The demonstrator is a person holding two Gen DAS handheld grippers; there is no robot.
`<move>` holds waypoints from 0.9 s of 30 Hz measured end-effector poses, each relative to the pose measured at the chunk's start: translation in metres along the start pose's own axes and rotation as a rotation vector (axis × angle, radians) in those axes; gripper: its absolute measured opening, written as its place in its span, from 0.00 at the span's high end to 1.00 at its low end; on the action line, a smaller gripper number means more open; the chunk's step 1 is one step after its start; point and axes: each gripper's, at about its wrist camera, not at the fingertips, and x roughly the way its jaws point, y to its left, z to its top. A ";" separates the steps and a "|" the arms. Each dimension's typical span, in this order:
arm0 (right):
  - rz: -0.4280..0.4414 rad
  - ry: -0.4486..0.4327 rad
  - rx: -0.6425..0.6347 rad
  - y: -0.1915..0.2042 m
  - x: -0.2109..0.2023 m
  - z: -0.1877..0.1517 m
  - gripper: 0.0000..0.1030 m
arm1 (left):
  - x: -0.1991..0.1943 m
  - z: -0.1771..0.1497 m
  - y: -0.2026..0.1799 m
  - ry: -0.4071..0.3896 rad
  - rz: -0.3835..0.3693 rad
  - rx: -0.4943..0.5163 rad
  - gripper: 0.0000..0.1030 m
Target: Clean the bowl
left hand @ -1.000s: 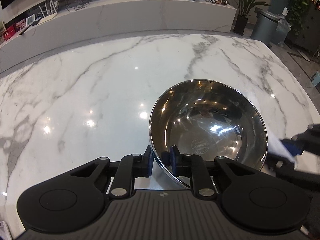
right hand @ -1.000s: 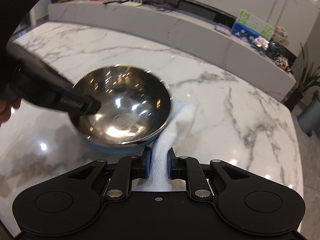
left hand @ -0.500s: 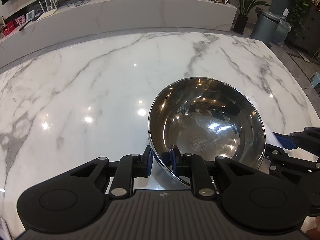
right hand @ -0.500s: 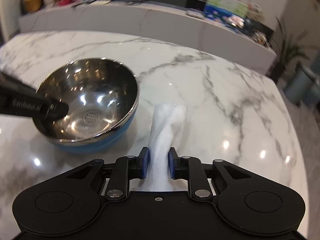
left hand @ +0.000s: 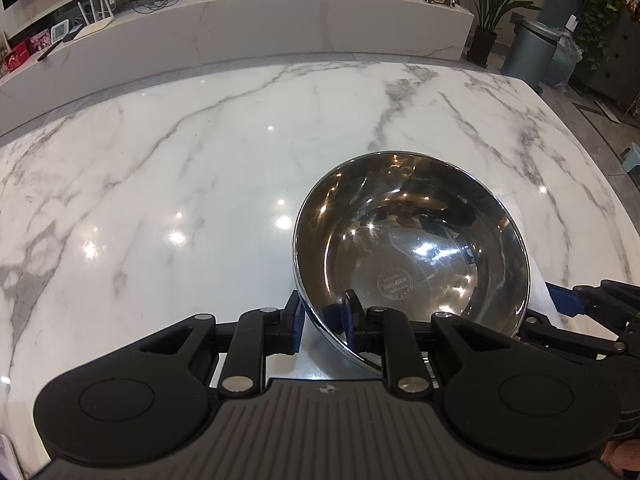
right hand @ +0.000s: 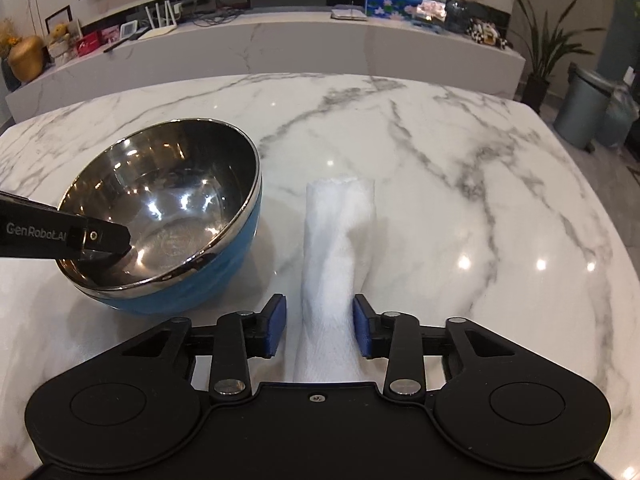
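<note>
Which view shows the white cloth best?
The right wrist view: the white cloth lies full length on the marble table, between the opening right tongs, untouched. The left wrist view shows only a sliver behind the bowl.

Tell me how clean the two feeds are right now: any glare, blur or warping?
Left wrist view: sharp; ceiling lights glare off the marble table and inside the bowl; fisheye bends the table edge. Right wrist view: equally sharp, the white cloth slightly washed out, highlights in the bowl, corners dark.
</note>
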 end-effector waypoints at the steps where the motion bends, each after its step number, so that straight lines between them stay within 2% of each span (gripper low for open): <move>1: -0.006 -0.007 -0.001 0.000 0.000 -0.001 0.77 | 0.000 0.000 0.000 0.001 0.000 0.000 0.83; 2: -0.009 -0.013 0.002 0.000 0.000 -0.001 0.80 | 0.000 0.000 0.000 0.001 0.000 0.001 0.83; 10: -0.007 -0.048 0.003 -0.002 0.002 -0.002 0.87 | -0.001 -0.001 -0.002 0.003 0.004 0.001 0.82; 20: 0.003 -0.170 -0.020 -0.001 -0.024 0.006 0.88 | 0.000 -0.001 -0.002 0.006 0.000 -0.006 0.81; 27: 0.052 -0.114 -0.076 0.012 -0.017 -0.001 0.88 | 0.001 -0.001 -0.002 0.006 0.001 -0.005 0.80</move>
